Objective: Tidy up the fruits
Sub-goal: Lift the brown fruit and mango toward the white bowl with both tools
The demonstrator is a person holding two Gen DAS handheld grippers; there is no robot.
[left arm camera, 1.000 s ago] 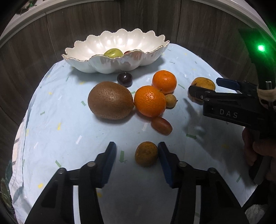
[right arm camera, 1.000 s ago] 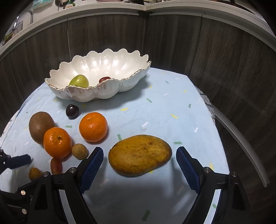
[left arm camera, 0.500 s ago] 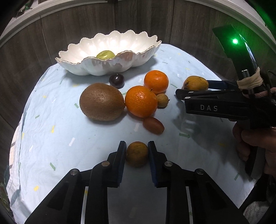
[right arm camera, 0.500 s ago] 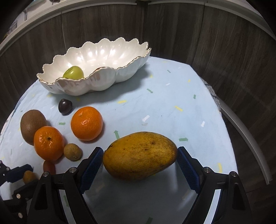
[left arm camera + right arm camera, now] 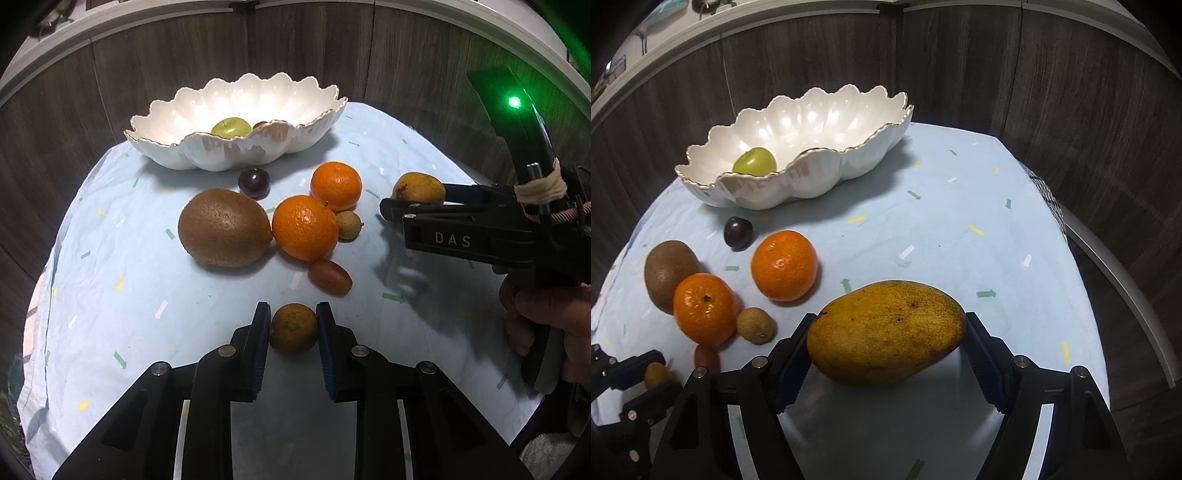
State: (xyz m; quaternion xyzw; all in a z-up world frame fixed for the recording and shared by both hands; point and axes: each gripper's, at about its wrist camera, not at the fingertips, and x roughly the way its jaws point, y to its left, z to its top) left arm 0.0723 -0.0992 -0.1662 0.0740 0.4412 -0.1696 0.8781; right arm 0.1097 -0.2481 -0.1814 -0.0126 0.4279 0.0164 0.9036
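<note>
Now the left gripper has its blue pads pressed against both sides of the small brownish-orange fruit at the near edge of the table; a second ago those pads stood spread well apart with the fruit loose between them, and half a second ago they had just come up against it. The right gripper has changed too: a second ago its pads were wide on either side of the mango with clear gaps, and now the jaws are closing with the mango between them, the left pad touching its stem end and the right pad against its rounded end. The mango looks lifted slightly, though whether it has left the blue cloth I cannot tell. Beyond the held fruit sit the kiwi, two oranges touching or nearly so, the nearer orange and the farther orange, a small tan fruit just beside them, a red oval fruit and a dark plum. The white scalloped bowl stands at the far side with a green apple inside. A hand grips the right tool's handle.
</note>
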